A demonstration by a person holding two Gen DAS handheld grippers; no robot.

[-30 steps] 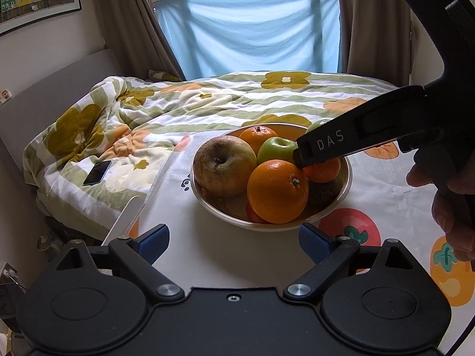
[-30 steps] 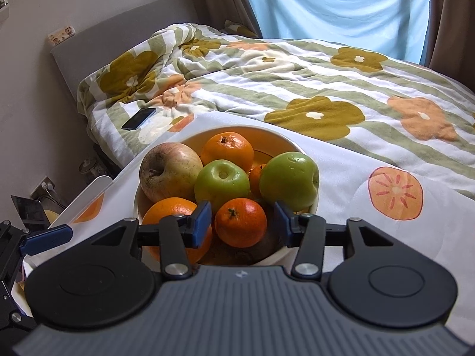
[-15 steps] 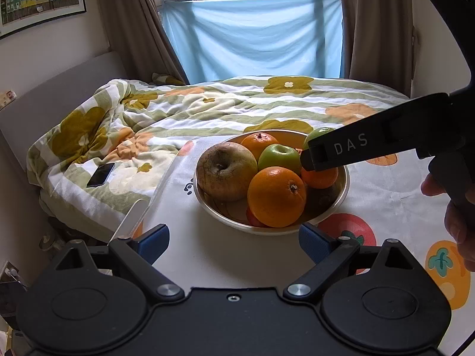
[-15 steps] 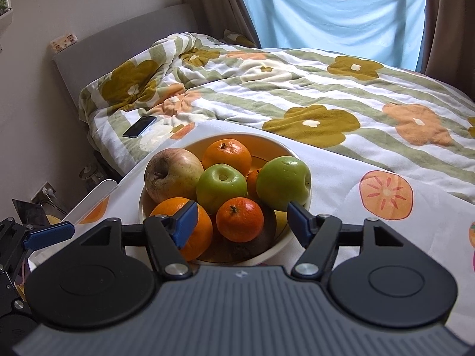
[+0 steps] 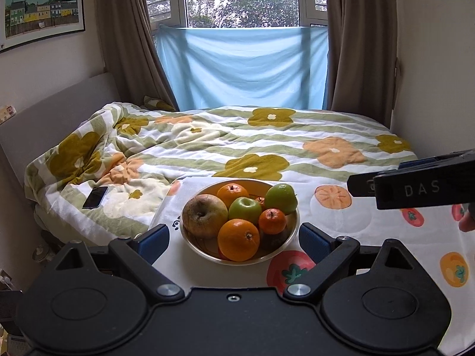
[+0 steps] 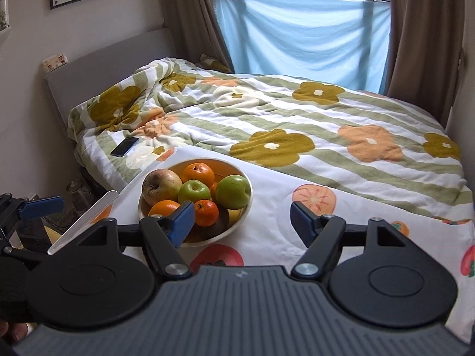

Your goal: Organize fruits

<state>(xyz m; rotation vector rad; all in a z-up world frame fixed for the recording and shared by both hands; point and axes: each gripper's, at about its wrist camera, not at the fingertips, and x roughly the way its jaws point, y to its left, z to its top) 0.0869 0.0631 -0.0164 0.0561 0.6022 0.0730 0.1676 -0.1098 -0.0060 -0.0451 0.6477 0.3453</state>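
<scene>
Bowl (image 5: 292,238): three oranges, two green apples

A table (image 5: 371,237) draped in a white fruit-print cloth fills the lower frame, with a bowl (image 5: 292,231) of fruit resting directly on it at center. Behind it, a bed (image 5: 297,136) under a floral striped duvet holds a dark phone (image 5: 95,197) at left.
</scene>
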